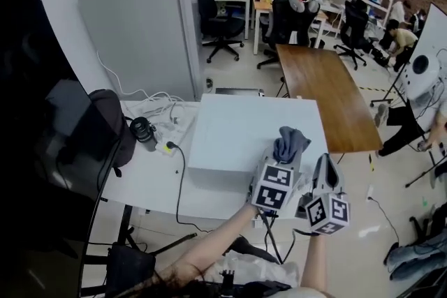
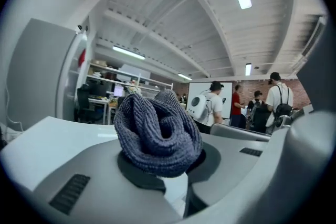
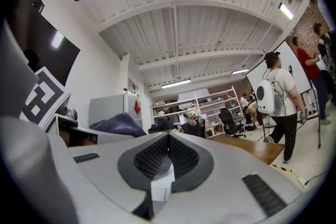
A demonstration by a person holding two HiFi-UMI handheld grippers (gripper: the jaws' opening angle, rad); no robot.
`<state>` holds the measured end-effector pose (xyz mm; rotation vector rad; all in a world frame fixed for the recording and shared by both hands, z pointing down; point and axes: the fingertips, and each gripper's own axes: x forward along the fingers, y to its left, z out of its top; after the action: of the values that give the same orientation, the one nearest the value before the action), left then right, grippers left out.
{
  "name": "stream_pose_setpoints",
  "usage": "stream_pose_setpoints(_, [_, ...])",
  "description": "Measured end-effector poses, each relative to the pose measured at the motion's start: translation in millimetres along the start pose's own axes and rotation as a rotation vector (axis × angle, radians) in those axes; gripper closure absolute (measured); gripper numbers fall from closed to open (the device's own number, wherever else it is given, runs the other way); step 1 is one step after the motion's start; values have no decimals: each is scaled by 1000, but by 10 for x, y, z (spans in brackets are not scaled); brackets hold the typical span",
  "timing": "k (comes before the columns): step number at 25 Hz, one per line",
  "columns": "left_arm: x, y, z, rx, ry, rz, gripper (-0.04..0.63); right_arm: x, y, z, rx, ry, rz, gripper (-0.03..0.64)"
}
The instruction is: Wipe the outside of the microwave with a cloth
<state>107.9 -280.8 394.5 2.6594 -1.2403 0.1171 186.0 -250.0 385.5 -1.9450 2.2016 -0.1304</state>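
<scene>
The white microwave (image 1: pixel 244 130) stands on a white table (image 1: pixel 150 185), and I look down on its flat top. My left gripper (image 1: pixel 285 154) is over the top's near right corner, shut on a bunched grey-blue knitted cloth (image 1: pixel 290 143). In the left gripper view the cloth (image 2: pixel 157 134) bulges out of the left gripper (image 2: pixel 167 178), with the microwave's white top (image 2: pixel 47 141) under it. My right gripper (image 1: pixel 326 164) is held just right of the left one, off the microwave's edge, shut and empty. In the right gripper view the right gripper (image 3: pixel 168 153) points up and the cloth (image 3: pixel 119 124) shows at the left.
A black bag (image 1: pixel 105 123), a black cylinder (image 1: pixel 143 129) and white cables (image 1: pixel 159 107) lie on the table left of the microwave. A dark monitor (image 1: pixel 35 150) fills the left side. A wooden table (image 1: pixel 328 91), a grey cabinet (image 1: pixel 140 24), office chairs and people are beyond.
</scene>
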Motion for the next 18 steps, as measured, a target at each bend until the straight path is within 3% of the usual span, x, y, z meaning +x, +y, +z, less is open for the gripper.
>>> stream_pose_setpoints(4, [245, -386, -212, 30, 55, -67, 538, -144, -189, 19, -1, -7, -54, 598])
stream_pose_setpoints(9, [302, -469, -427, 53, 94, -36, 537, -258, -271, 11, -4, -5, -81, 598])
stream_pose_setpoints(18, [-140, 153, -564, 10, 146, 84, 537, -133, 69, -56, 0, 6, -3, 598])
